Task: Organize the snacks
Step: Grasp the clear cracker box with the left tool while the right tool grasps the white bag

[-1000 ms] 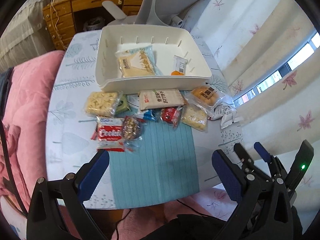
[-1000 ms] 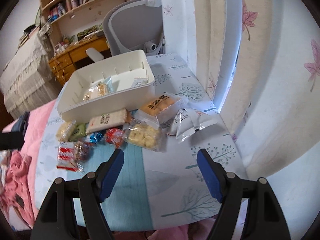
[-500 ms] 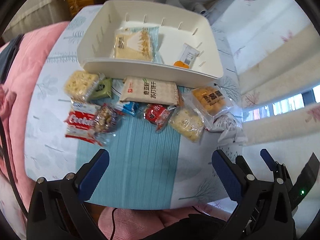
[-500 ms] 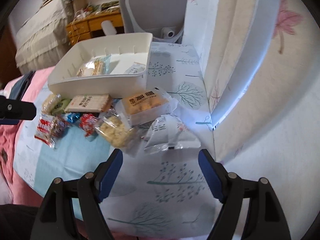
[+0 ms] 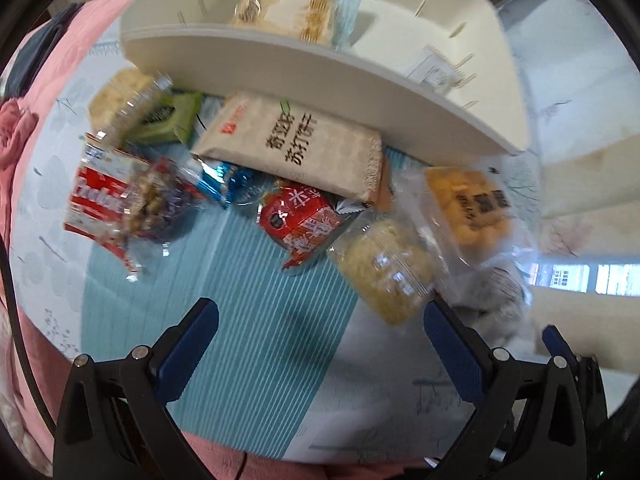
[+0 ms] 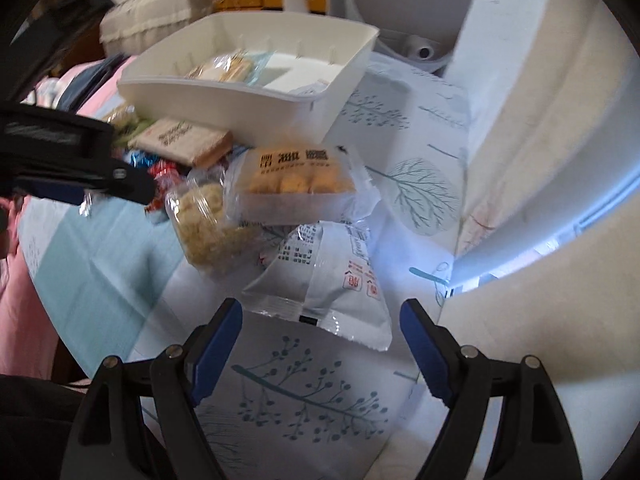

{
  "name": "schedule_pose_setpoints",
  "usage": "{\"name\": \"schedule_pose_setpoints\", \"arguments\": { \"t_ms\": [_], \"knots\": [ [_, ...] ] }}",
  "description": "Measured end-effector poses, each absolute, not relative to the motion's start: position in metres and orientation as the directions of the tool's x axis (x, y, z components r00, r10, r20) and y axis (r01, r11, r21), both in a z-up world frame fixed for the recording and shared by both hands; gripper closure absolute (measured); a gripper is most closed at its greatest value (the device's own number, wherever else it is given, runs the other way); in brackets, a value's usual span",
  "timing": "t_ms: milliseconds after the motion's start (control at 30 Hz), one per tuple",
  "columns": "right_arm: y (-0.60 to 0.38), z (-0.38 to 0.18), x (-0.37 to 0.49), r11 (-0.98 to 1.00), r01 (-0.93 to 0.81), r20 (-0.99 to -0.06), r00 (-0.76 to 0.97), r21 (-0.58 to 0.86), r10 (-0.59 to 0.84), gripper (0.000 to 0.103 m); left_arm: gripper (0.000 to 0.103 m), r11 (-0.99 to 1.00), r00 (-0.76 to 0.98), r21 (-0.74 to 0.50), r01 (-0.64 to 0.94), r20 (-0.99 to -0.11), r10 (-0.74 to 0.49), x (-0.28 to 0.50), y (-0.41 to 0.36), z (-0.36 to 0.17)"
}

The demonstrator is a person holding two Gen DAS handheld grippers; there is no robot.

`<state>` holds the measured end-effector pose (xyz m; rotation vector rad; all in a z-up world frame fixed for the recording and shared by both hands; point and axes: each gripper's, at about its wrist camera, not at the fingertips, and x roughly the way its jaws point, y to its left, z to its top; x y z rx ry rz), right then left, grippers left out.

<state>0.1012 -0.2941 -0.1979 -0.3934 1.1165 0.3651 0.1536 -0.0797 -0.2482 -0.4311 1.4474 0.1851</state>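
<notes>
Two hand-held grippers hung over a table (image 6: 404,184) of snacks, both pointing steeply down. The left gripper (image 5: 320,320) stood wide open above the blue striped mat (image 5: 256,320), nothing between its jaws. The right gripper (image 6: 320,320), whose jaws had just been opening, also stood wide and empty, its fingers either side of the near end of a silver-white packet (image 6: 324,280) but not touching it. Loose snacks lay in a row in front of the white tray (image 5: 320,76): a beige cracker pack (image 5: 296,144) leaning against its near wall, a red packet (image 5: 304,220), a red-and-white cookie pack (image 5: 96,204), a clear bag of pale puffs (image 5: 384,268) and a bag of orange cakes (image 5: 472,204). Inside the tray lay one clear-wrapped biscuit pack (image 5: 288,12) and a small white sachet (image 5: 432,68).
</notes>
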Motion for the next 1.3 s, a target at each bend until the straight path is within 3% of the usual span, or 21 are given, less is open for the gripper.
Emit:
{"name": "schedule_pose_setpoints", "arguments": {
  "t_ms": [500, 967, 1067, 1167, 1300],
  "knots": [
    [-0.308, -0.226, 0.131, 0.868, -0.495, -0.933, 0.297, 0.030, 0.202, 0.021, 0.001, 0.887, 0.081, -0.111, -0.448, -0.993, -0.083, 0.196, -0.095, -0.290],
    [-0.307, -0.235, 0.144, 0.883, -0.463, -0.932, 0.279, 0.079, 0.230, 0.021, 0.002, 0.870, 0.000, -0.026, -0.492, -1.000, -0.029, 0.231, -0.113, -0.312],
    [-0.310, -0.235, 0.144, 0.888, -0.453, -0.931, 0.281, 0.085, 0.232, 0.021, 0.009, 0.861, -0.029, -0.041, -0.508, -0.998, -0.064, 0.229, -0.116, -0.322],
    [-0.312, -0.234, 0.145, 0.889, -0.448, -0.928, 0.285, 0.093, 0.241, 0.030, 0.018, 0.866, -0.031, -0.038, -0.499, -0.998, -0.062, 0.230, -0.120, -0.322],
    [-0.312, -0.233, 0.144, 0.891, -0.446, -0.928, 0.292, 0.081, 0.231, 0.034, 0.045, 0.870, -0.023, -0.029, -0.493, -0.999, -0.047, 0.231, -0.121, -0.316]
  ]
}}
